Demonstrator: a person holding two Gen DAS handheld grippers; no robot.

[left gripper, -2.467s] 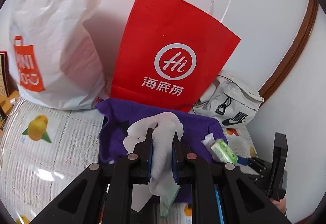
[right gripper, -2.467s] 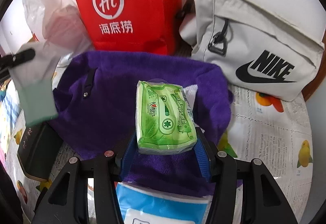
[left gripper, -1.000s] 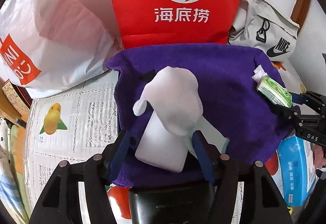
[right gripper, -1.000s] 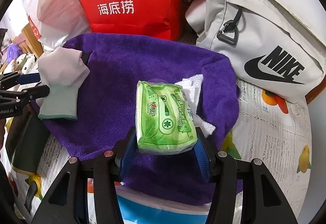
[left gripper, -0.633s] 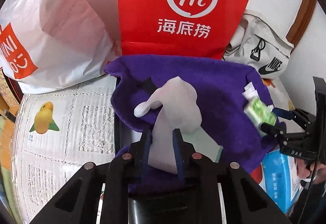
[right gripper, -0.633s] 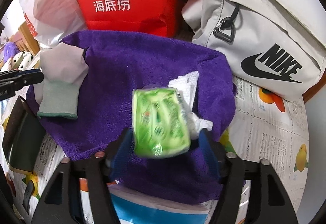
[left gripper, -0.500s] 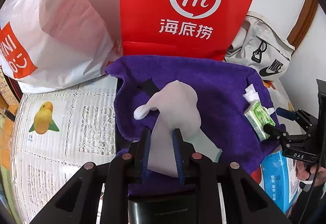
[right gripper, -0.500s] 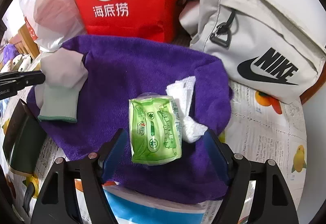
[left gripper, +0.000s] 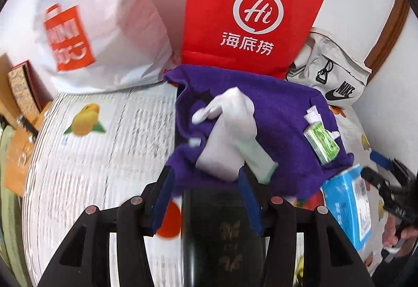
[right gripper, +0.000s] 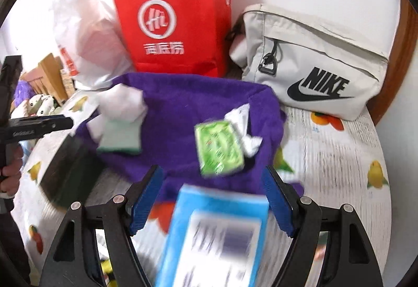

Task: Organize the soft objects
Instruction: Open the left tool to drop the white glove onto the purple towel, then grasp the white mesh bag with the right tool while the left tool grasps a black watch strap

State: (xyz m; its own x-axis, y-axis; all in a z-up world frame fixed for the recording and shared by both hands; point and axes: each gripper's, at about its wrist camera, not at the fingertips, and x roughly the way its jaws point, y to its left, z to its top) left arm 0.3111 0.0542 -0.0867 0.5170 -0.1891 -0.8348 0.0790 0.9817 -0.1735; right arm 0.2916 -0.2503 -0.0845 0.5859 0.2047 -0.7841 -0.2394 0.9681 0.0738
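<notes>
A white glove (left gripper: 227, 127) with a pale green cuff lies on the purple towel (left gripper: 284, 109). My left gripper (left gripper: 206, 182) sits just short of the cuff. Its jaws are opening and the pads stand clear of the glove. A green tissue pack (right gripper: 220, 151) rests on the towel (right gripper: 188, 104) beside a crumpled white tissue (right gripper: 243, 127). My right gripper (right gripper: 211, 182) hangs open behind the pack with nothing between its pads. The same pack (left gripper: 322, 142) and the right gripper (left gripper: 372, 165) show at the right of the left wrist view. The glove (right gripper: 120, 119) and the left gripper (right gripper: 66, 122) show at the left of the right wrist view.
A red paper bag (left gripper: 248, 15), a white plastic bag (left gripper: 91, 25) and a grey Nike bag (right gripper: 313, 72) stand against the wall behind the towel. A blue pack (right gripper: 216, 234) lies under my right gripper and a black box (left gripper: 222, 229) under the left. A fruit-print cloth (left gripper: 99, 156) covers the table.
The left gripper pinched the glove's cuff, then let go and drew back. The right gripper released the green pack onto the towel and pulled back and up over the blue pack.
</notes>
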